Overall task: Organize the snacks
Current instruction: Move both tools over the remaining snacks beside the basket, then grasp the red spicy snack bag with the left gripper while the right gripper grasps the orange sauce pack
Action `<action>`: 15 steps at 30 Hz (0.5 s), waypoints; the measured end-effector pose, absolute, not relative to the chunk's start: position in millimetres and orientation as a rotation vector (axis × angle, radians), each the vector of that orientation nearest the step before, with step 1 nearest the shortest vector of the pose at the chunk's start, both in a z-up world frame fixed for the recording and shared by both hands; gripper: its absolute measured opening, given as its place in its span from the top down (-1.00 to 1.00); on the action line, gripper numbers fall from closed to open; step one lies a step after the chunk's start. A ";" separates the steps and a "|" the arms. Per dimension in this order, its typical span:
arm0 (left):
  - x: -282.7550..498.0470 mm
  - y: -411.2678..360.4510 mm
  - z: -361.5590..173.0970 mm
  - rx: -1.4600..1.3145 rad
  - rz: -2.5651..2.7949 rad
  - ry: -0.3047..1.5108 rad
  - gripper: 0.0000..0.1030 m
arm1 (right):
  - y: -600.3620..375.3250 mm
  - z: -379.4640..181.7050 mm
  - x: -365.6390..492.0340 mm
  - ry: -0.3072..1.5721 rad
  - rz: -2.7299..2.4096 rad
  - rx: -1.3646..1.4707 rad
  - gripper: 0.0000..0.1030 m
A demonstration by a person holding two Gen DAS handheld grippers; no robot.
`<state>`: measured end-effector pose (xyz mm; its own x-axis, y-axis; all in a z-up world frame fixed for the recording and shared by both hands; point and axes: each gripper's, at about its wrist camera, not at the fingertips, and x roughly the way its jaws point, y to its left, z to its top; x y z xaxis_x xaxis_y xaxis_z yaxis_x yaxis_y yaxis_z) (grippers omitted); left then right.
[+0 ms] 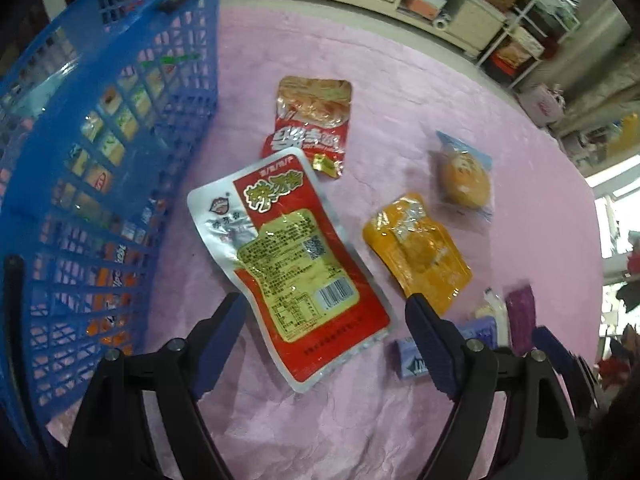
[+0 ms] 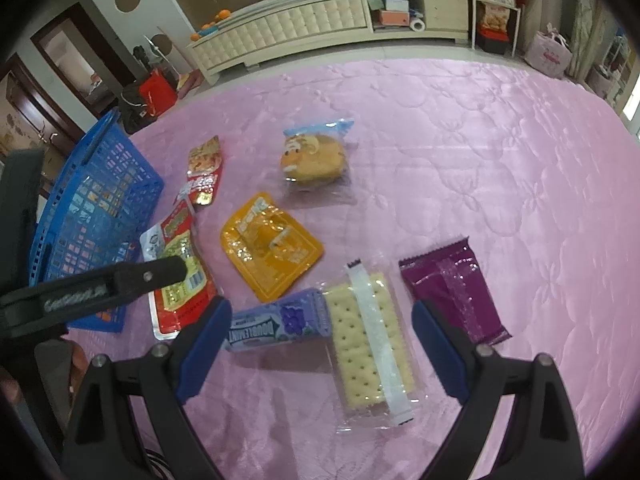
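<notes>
My left gripper (image 1: 324,308) is open, its fingers astride the near end of a large red and silver snack pouch (image 1: 288,256) on the pink cloth; the pouch also shows in the right wrist view (image 2: 176,268). A blue basket (image 1: 92,168) with several snacks inside stands at the left. My right gripper (image 2: 320,316) is open above a cracker pack (image 2: 368,344) and a purple Doublemint gum pack (image 2: 280,320). A yellow pouch (image 2: 268,248), a purple wrapper (image 2: 456,292), a round cake in clear wrap (image 2: 316,156) and a smaller red pouch (image 2: 204,172) lie around.
The pink quilted cloth (image 2: 500,160) covers the table. The left gripper's arm (image 2: 100,284) crosses the left of the right wrist view, next to the basket (image 2: 92,216). A cream cabinet (image 2: 304,20) and shelves stand behind the table.
</notes>
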<state>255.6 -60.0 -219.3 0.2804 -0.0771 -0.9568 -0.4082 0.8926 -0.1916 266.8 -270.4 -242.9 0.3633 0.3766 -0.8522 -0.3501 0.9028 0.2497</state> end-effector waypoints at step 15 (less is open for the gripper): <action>275.8 -36.3 -249.1 -0.582 0.377 1.295 -0.64 | -280.9 -259.5 269.7 1.113 0.485 0.038 -0.82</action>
